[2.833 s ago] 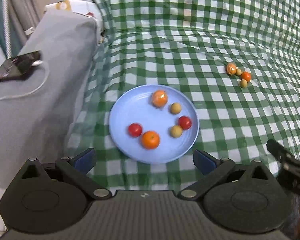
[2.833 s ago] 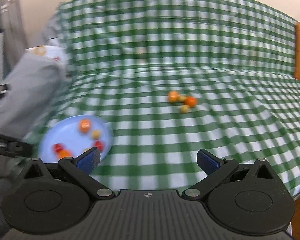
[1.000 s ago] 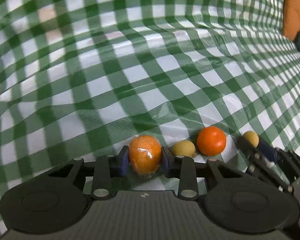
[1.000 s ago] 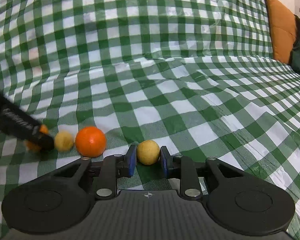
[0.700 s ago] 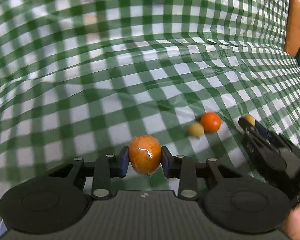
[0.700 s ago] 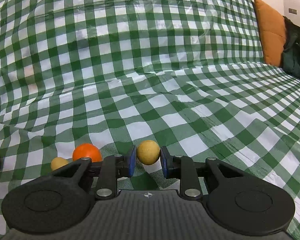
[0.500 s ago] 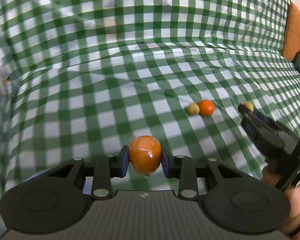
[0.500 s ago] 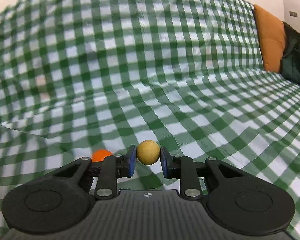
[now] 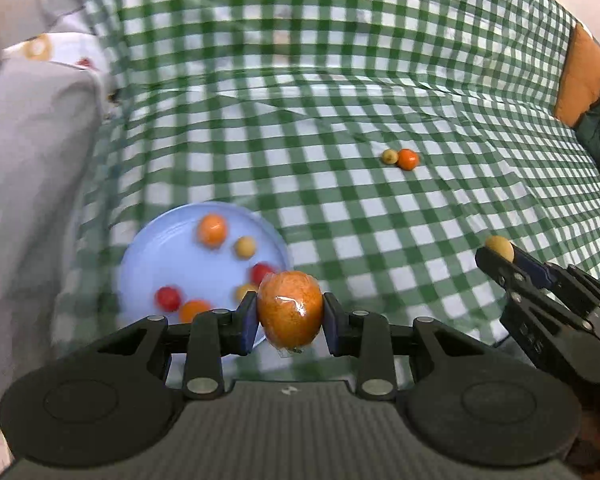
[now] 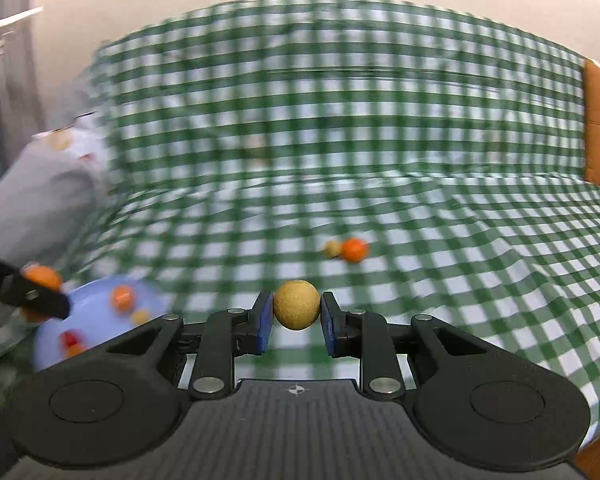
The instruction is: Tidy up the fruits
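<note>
With the orange fruit pinched in the left gripper and the yellow ball in the right gripper, both should be lowered over bare spots of the blue plate before release.

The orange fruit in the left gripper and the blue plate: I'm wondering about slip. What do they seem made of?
Orange fruit: seemingly wrapped in clear glossy film, judging by a bright crinkled glare.
Blue plate: probably smooth matte plastic, being uniformly pale and without reflections, though blur leaves this open.
</note>
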{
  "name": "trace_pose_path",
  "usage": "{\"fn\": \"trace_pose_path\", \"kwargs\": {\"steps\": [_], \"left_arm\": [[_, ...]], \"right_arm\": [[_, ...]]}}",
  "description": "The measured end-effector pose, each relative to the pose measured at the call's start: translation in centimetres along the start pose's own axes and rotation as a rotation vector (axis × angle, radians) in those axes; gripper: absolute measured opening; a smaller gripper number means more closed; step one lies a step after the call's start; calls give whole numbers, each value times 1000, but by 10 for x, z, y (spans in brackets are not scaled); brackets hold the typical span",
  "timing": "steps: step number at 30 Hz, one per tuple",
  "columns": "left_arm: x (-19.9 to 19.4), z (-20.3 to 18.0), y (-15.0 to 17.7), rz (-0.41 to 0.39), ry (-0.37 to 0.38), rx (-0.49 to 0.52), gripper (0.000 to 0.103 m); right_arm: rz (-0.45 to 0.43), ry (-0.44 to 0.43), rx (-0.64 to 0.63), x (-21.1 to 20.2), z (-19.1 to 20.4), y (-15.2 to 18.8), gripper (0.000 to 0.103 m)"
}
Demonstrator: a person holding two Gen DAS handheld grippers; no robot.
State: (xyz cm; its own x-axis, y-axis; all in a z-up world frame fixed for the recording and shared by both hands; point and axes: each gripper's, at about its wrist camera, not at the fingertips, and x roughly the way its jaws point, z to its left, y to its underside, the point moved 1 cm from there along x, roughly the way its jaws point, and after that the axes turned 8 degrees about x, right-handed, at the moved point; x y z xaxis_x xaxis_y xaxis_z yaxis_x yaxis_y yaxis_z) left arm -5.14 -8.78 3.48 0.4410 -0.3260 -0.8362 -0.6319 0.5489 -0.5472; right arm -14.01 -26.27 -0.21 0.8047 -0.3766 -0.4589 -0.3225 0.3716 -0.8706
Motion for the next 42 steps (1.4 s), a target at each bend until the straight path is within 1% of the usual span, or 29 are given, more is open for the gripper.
{"fn": "trace_pose_path", "kwargs": {"steps": [2, 8, 13, 17, 23, 29, 42], "left_arm": [[-19, 8, 17, -16, -11, -12, 37], [-68, 29, 58, -84, 2, -81, 37], [-88, 38, 78, -111, 12, -100, 37], [-97, 45, 87, -131, 16, -120, 37], [-101, 55, 88, -157, 26, -150, 37], [-101, 65, 86, -167, 27, -178, 37], [-92, 89, 87, -154, 8, -213, 37]], "right_arm": [[9, -46, -11, -22, 18, 4, 27], [14, -149, -57, -72, 69, 9, 26], [8, -188, -76, -100, 96, 10, 27], [21, -199, -102, -117, 111, 17, 27], [23, -184, -139, -124, 120, 20, 27], [27, -182, -159, -119, 124, 19, 26], [58, -188, -184, -100, 136, 19, 27]]}}
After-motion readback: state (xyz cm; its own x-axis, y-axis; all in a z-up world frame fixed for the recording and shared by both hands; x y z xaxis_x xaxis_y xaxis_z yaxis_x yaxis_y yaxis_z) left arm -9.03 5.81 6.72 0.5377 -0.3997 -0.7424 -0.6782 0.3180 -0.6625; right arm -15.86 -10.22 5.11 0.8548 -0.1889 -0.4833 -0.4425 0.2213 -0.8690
